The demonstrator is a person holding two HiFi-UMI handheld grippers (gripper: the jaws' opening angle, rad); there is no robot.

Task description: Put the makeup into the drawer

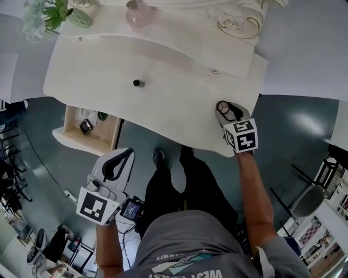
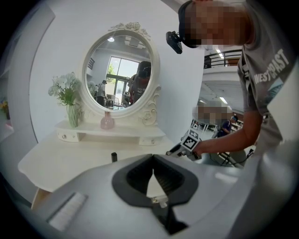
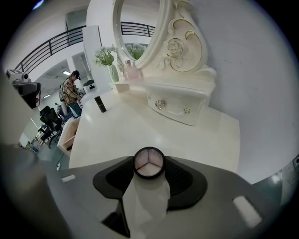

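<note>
A round black compact (image 3: 149, 163) with pale pink powder lies flat near the right front corner of the white vanity table (image 1: 109, 70). My right gripper (image 1: 224, 109) points down at it and both pads sit against its rim, so it is shut on the compact (image 1: 222, 106). A small black makeup tube (image 1: 138, 83) stands upright in the middle of the tabletop, and shows too in the left gripper view (image 2: 113, 157). The wooden drawer (image 1: 76, 140) stands pulled out at the table's left, with a few small items inside. My left gripper (image 1: 129, 151) hangs below the table edge beside the drawer, jaws shut and empty.
A vase of flowers (image 1: 54, 13) and a pink bottle (image 1: 136, 15) stand on the raised back shelf under the oval mirror (image 2: 121, 74). Small shelf drawers (image 3: 180, 105) lie beyond the compact. The person's legs and shoes (image 1: 159, 158) are under the table's front edge.
</note>
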